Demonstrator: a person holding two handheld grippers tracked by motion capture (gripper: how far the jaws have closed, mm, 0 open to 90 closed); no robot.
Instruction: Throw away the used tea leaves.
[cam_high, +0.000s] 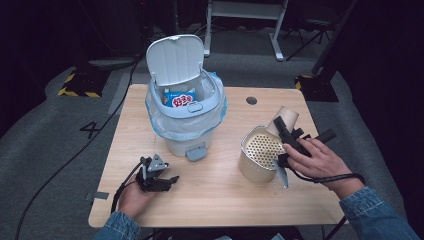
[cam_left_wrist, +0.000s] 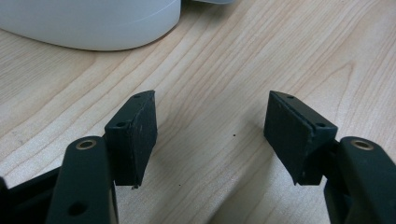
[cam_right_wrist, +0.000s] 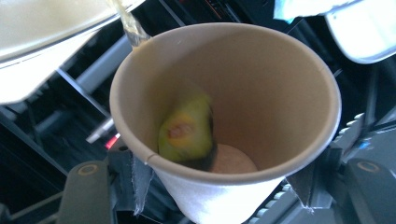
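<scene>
Right gripper view: the right gripper is clamped on the lower wall of a paper cup, one jaw at each side of the cup body. The cup is tipped so that its open mouth faces the camera. A yellow-green scrap, blurred, lies against the inner wall at about 8 o'clock from the cup's centre; what it is cannot be told.

In the high view, the right gripper holds the paper cup tilted above the table. The cup's long axis runs roughly from 7 o'clock (mouth) to 1 o'clock (base). The mouth points down toward the strainer basket, which lies just beside it, at about 7 o'clock. The likely next move is a further tilt along this axis, so that the scrap slides out over the perforated insert. Rim and basket must stay aligned.

The waste bin, lid raised, stands at about 10 o'clock from the right gripper, well apart.

The left gripper rests near the front edge of the table, at 6 o'clock from the bin. In the left gripper view its jaws stand spread, with nothing between them but bare table. The right hand is the nearer one.
</scene>
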